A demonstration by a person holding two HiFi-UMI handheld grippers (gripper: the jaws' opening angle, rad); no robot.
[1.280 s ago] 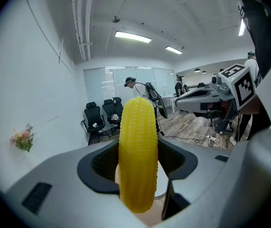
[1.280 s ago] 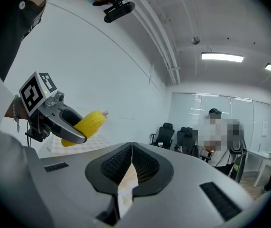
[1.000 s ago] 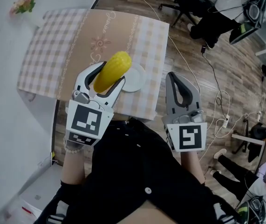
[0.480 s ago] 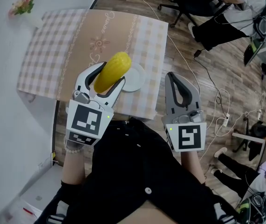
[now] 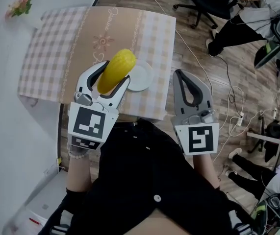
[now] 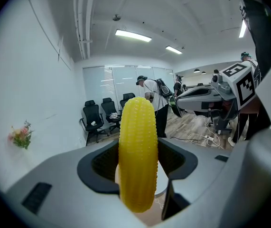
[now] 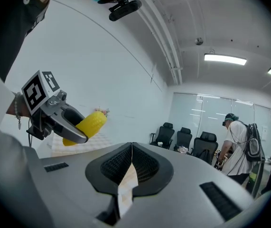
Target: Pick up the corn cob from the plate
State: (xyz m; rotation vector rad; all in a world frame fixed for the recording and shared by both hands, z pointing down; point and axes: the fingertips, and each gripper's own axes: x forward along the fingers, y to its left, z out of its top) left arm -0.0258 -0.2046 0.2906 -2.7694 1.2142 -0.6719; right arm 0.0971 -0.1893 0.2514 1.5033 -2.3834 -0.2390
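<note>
The yellow corn cob (image 5: 115, 70) is held up off the table, gripped across its lower half by my left gripper (image 5: 105, 80), which is shut on it. In the left gripper view the corn cob (image 6: 137, 156) stands upright between the two dark pads. The white plate (image 5: 140, 76) lies bare near the table's near right corner, just right of the lifted cob. My right gripper (image 5: 190, 84) hovers past the table's right edge over the floor, shut with nothing in it; its pads (image 7: 147, 167) touch. The right gripper view also shows the left gripper (image 7: 59, 115) with the corn cob (image 7: 88, 124).
The table (image 5: 56, 53) has a checked cloth with a beige runner. A small flower bunch (image 5: 19, 5) sits at its far left corner. Cables (image 5: 228, 89) trail over the wooden floor to the right. Office chairs (image 5: 206, 4) and people are farther off.
Both grippers have shifted only slightly in the head view; the corn cob stays clamped in the left gripper above the table. People in the background have moved.
</note>
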